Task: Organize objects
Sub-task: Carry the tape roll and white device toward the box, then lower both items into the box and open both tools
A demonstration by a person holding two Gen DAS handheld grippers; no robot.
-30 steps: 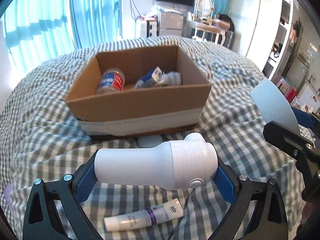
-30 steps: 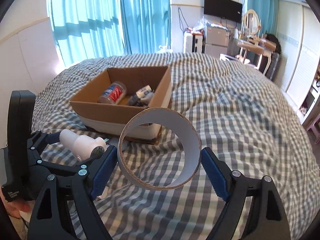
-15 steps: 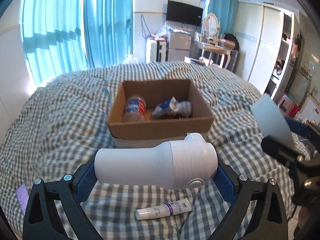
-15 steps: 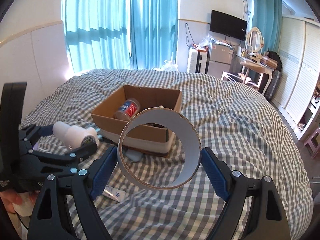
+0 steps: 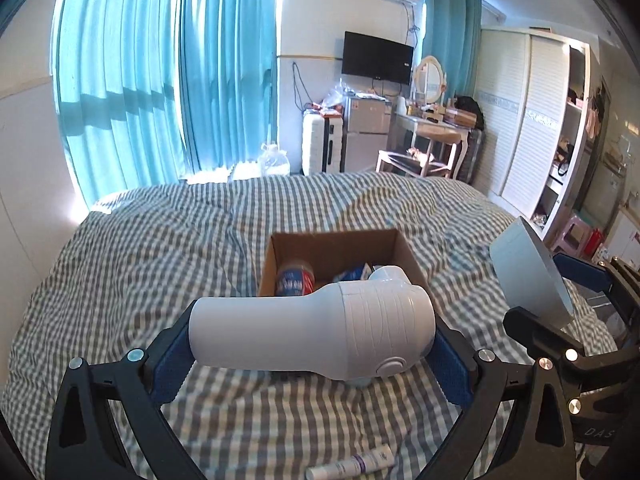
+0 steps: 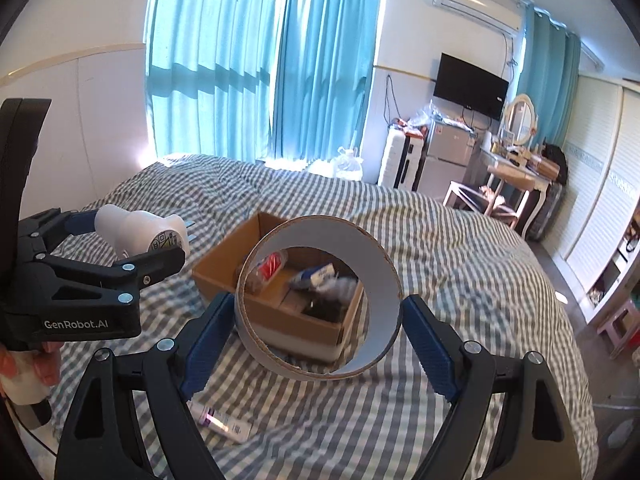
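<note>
Both hands are mid-carry — each has an object clear of the bed and the cardboard box (image 5: 404,254) ahead is, by the look of it, where they are headed. The box sits on the checked bedcover (image 5: 160,248) and already holds a plastic bottle with a red-and-blue label (image 5: 295,280) and some crumpled packets (image 6: 320,276).

The left gripper (image 5: 310,354) is clamped on a white handheld appliance (image 5: 312,332), which lies crosswise between the blue pads — its narrow handle end against one pad, its fat ribbed head with a round button against the other. In the left wrist view it hangs in front of the box's near wall, not over the opening as far as I can judge.

The right gripper (image 6: 318,326) grips an empty tape roll (image 6: 320,300), a wide cardboard ring with a white inner face, pinched across its width with a pad touching each side. The ring's hole faces the camera, and the box shows through it.

A small white tube with a purple band (image 5: 350,468) is left on the cover, below and just in front of both grippers.

The next move probably calls for bringing each load over the open box, lowering it inside and letting go, one hand at a time so that the grippers do not clash. The appliance is long and may need laying beside the bottle.
</note>
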